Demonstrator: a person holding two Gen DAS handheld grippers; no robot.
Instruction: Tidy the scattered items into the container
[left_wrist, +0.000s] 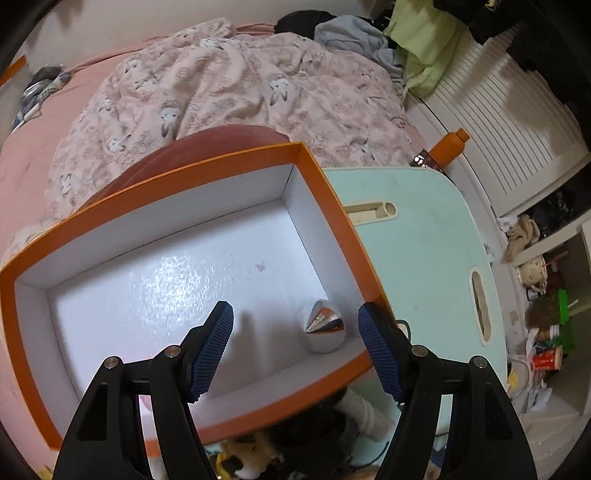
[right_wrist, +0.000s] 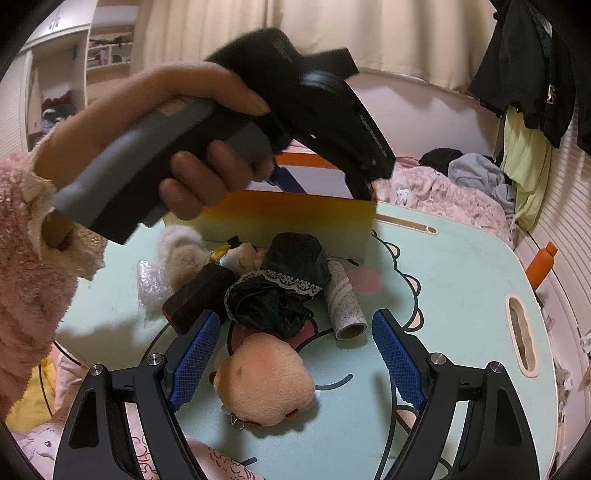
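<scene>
An orange box (left_wrist: 334, 206) with a white inside fills the left wrist view; its orange side wall (right_wrist: 295, 221) also shows in the right wrist view. A shiny silver cone-tipped item (left_wrist: 325, 330) lies in the box's near right corner. My left gripper (left_wrist: 297, 308) hangs open over the box with nothing between its pads. My right gripper (right_wrist: 297, 317) stands open low over the table, a peach plush toy (right_wrist: 264, 380) lying between its fingers untouched. Beyond it are a black lace cloth (right_wrist: 284, 291), a patterned paper roll (right_wrist: 345, 299) and a dark brown block (right_wrist: 199, 295).
The pale green table (right_wrist: 461, 295) has a slot handle (right_wrist: 521, 339) at its right. A fluffy beige toy (right_wrist: 181, 247) and bubble wrap (right_wrist: 147, 280) lie left of the pile. An orange bottle (right_wrist: 541, 266) stands off the table's right edge. A pink quilted bed (left_wrist: 221, 96) lies behind the box.
</scene>
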